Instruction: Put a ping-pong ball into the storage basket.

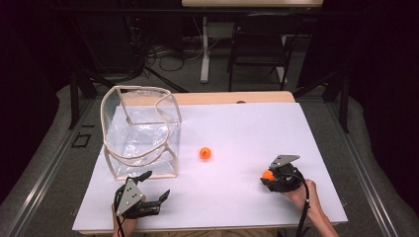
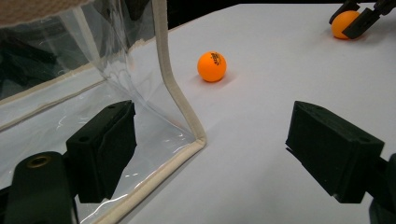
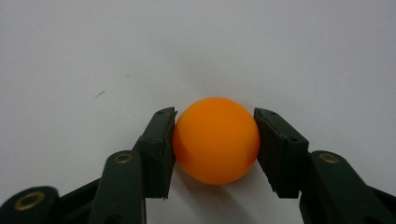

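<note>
Bright white table, dark room around it

In the high view the table is evenly lit from above while the surroundings sink into near black, and the picture is soft and grainy. In the right gripper view the orange ball is sharp, with a soft shadow beneath it. The clear bag shows pale glare streaks in the left gripper view, and the near fingers are blurred.

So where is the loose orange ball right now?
In the high view, the loose orange ball lies mid-table on the white table, just right of the clear bag, apart from both grippers.
</note>
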The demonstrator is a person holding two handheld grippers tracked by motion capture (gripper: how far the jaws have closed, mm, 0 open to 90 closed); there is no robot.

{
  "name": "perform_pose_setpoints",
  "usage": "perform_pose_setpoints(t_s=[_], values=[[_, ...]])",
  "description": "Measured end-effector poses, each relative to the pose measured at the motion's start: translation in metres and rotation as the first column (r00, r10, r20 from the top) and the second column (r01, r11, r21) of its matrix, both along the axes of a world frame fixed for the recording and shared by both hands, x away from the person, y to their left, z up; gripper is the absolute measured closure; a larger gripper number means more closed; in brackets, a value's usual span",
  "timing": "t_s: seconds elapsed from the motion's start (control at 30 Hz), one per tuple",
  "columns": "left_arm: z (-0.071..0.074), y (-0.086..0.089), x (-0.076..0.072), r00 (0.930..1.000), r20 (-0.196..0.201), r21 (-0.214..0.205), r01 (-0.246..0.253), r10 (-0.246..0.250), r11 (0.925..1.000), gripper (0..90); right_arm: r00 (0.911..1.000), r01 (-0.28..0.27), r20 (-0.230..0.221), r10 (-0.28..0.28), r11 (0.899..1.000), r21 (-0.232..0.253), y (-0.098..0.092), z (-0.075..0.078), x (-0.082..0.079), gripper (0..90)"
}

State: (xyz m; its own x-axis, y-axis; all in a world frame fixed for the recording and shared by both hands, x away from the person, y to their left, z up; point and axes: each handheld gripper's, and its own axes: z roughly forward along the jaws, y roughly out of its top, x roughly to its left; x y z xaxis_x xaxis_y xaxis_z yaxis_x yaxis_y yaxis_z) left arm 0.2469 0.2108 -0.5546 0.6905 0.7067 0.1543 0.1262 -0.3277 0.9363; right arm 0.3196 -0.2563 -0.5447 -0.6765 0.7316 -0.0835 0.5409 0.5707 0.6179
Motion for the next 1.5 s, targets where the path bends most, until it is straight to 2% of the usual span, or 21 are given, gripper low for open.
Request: perform_pose_setpoints(t_s=[0.53,1.27,1.5], values=[[-0.001,-0.001,0.000,0.9999,-0.002,0.006,0.012,-0.012,0.9999,15.7,0.9985,-0.022,0.051,0.018,0.998,0.064,0.004,0.005,-0.001,50.4],[0.000,0.000,-0.002,0.9999,0.011,0.011,0.005,-0.005,0.9999,15.7,0.9919,-0.071,0.111,0.061,0.994,0.087,0.024,0.007,0.004,50.4],[0.000,0.000,-0.002,0.9999,0.014,0.006,0.004,-0.004,1.0000,15.7,0.9897,-0.082,0.126,0.068,0.991,0.107,0.031,0.011,0.007,50.5]])
